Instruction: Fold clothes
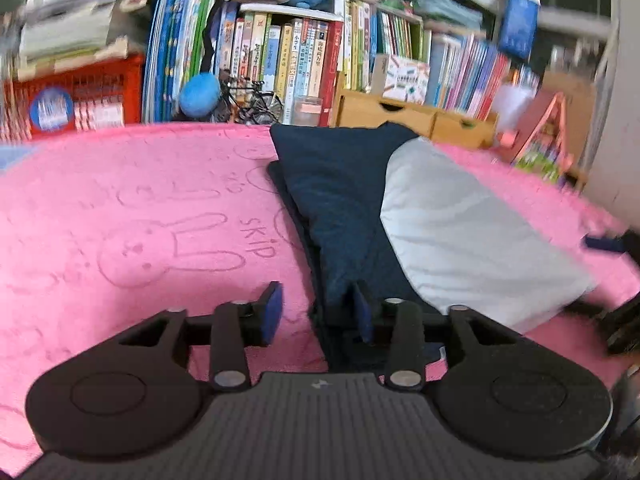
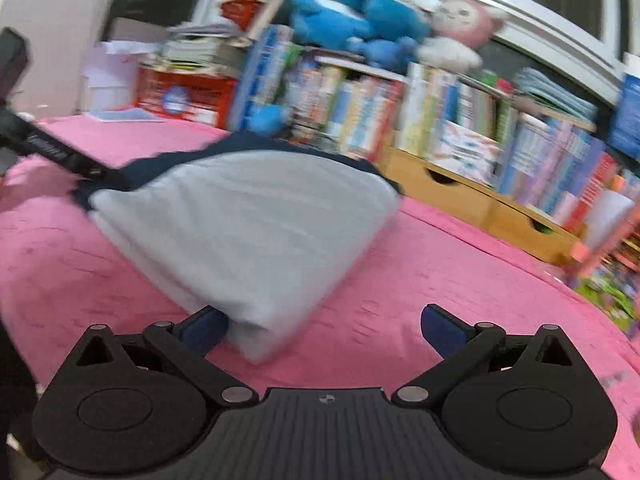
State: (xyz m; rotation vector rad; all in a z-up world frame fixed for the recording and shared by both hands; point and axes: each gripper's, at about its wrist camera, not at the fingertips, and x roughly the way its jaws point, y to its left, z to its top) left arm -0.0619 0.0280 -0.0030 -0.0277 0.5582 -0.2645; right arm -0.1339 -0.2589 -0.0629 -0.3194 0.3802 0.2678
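A folded garment lies on the pink cloth [image 1: 140, 200], its navy part [image 1: 336, 200] on the left and its light grey part [image 1: 460, 232] on the right. My left gripper [image 1: 317, 314] stands open at the garment's near end; the navy edge lies between its blue pads, against the right one, unpressed. In the right wrist view the grey part [image 2: 248, 216] bulges in front, with navy showing behind it. My right gripper [image 2: 322, 328] is wide open, its left pad beside the grey fold's near corner. The left gripper [image 2: 60, 152] shows as a dark blurred shape at that view's left.
Rows of books [image 1: 304, 56] and a wooden drawer unit [image 1: 416, 114] line the far edge of the pink cloth, with blue plush toys [image 2: 352, 24] on top. A red crate [image 1: 76, 96] stands at the back left. Both views are blurred.
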